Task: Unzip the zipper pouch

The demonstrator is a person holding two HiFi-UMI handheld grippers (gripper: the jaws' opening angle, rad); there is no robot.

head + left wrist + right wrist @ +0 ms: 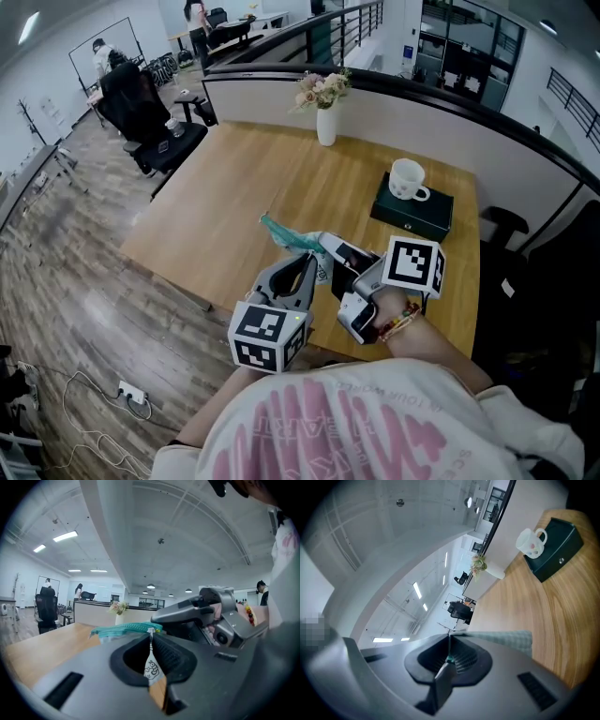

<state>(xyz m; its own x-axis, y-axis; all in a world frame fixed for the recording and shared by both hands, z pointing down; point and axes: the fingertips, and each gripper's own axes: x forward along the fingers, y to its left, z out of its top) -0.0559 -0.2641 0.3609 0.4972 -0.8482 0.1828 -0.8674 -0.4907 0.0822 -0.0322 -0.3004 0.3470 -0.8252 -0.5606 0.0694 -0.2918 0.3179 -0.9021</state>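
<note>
The pouch (298,240) hangs over the bench's (234,187) near edge, held between both tongs. The left tongs (151,638) are pinched shut on the pull tab (152,670). The right tongs (449,644) are clamped on the pouch's checked end. Grasping looks done. Next, I judge, the tab must be drawn far-left along the teal zipper (124,629) while the right tongs brace.

Pouch: pale checked fabric zipper pouch (314,251), being pinched at both ends
Zipper: teal zipper (126,629), running level, looking closed
Pull: white printed tab (152,668), dangling downward
</note>
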